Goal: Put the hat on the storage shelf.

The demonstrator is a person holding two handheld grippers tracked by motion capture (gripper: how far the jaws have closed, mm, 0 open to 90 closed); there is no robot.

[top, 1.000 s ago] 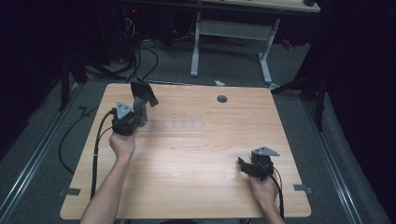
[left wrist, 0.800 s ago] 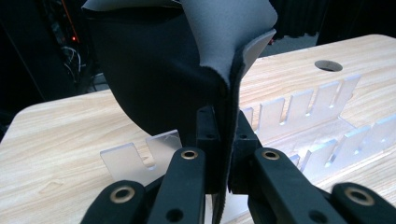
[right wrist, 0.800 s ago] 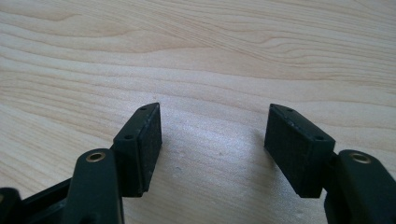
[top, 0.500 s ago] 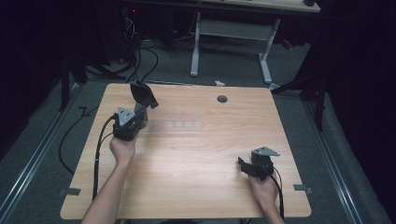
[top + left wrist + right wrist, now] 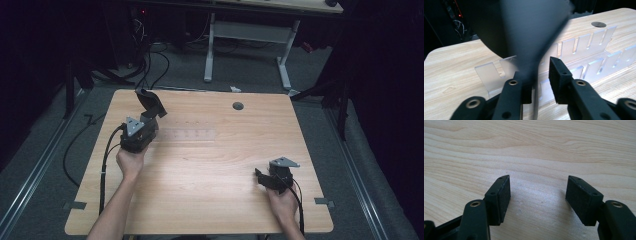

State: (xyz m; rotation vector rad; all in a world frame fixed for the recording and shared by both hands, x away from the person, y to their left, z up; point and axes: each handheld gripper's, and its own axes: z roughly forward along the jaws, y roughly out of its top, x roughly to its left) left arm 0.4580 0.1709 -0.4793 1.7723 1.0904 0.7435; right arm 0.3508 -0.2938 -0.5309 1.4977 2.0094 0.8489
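Right gripper (image 5: pixel 262 176) near tabletop (image 5: pixel 210 200) front edge, fingers (image 5: pixel 499 197) spread, nothing between. Farther back, left gripper (image 5: pixel 150 116) fingers have just been opening; blurred black sheet (image 5: pixel 524 32) between them, touching left pad, over clear slotted rack (image 5: pixel 584 50).

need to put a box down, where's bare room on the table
Bare wood runs from the clear rack forward to the right claw, and along the near edge of the table between the forearms. It is crowded at the far left, where the left claw has a black plate.
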